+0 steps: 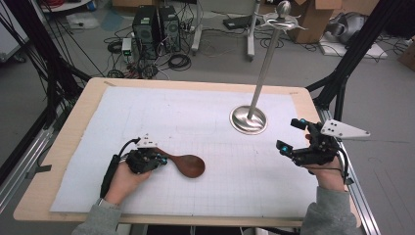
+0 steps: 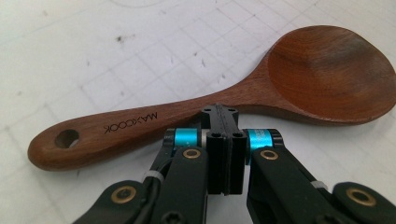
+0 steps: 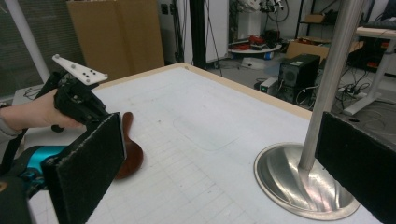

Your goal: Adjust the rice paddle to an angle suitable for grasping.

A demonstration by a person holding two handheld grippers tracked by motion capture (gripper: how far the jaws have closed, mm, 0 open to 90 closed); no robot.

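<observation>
Left tool [image 1: 161,159] is down at the spoon [image 1: 185,164], which lies flat on the white mat [image 1: 195,107] of the worktop [image 1: 73,127], bowl pointing toward the stand [image 1: 248,119] and well short of it. In the left gripper view the jaws are pressed together with nothing between them, tips just at the near edge of the handle, about midway between the hanging hole and the bowl. So no grip yet, as I read it. Over beside the stand, the right tool [image 1: 289,134] hangs above the worktop, jaws spread wide, holding nothing; in its own view the stand's steel pole rises between the two pads [image 3: 88,163]. The job in hand looks like picking up that spoon, likely to hang it on the hooks at the top of the stand. To do it well, the left tool wants to open first, straddle the handle across its narrow width, and close squarely on the flat faces rather than on the curved neck. A grip nearer the bowl than the hole would leave the hole free. The handle is smooth wood lying flush on the mat, so a shallow pinch could skid it away; getting the lower jaw under the edge is the tricky part.
</observation>
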